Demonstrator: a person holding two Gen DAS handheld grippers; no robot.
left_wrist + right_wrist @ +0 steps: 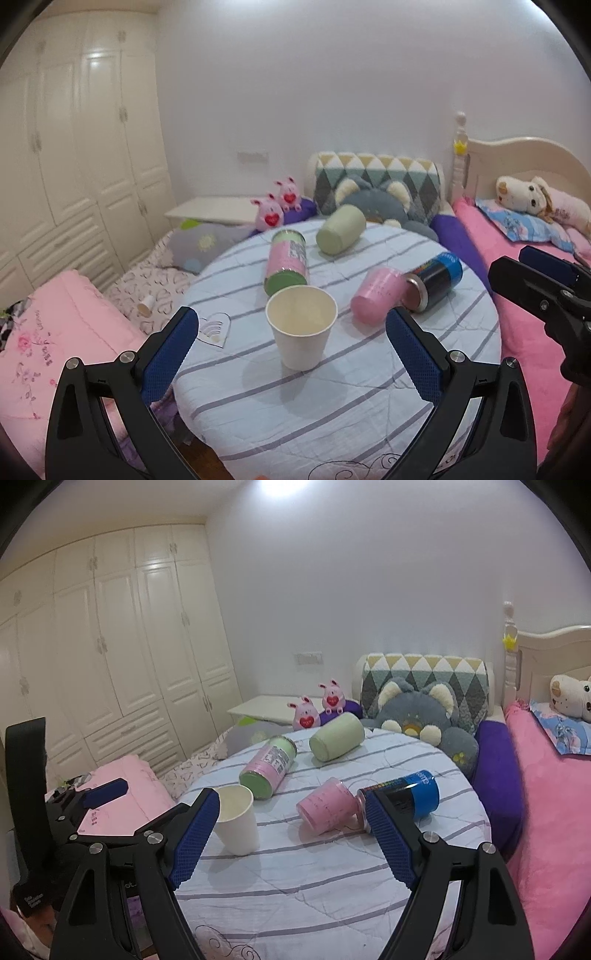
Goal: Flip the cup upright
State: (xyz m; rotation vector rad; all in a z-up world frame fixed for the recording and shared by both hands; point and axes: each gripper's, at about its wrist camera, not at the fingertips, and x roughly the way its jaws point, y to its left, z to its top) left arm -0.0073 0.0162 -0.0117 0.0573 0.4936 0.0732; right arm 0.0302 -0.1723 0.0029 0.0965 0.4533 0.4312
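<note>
A white paper cup (301, 326) stands upright, mouth up, on the round table with a striped cloth (332, 398). It also shows in the right wrist view (236, 819). My left gripper (291, 332) is open, its blue pads either side of the cup and clear of it. My right gripper (291, 819) is open and empty, above the table's near part. A pink cup (375, 295) lies on its side; it also shows in the right wrist view (328, 806). A green cup (341, 229) lies on its side further back.
A pink and green can (288, 264) and a dark blue can (436, 280) lie on the table. Beds with pink bedding, plush toys (376, 201) and pillows surround it. A white wardrobe (74, 166) stands at the left.
</note>
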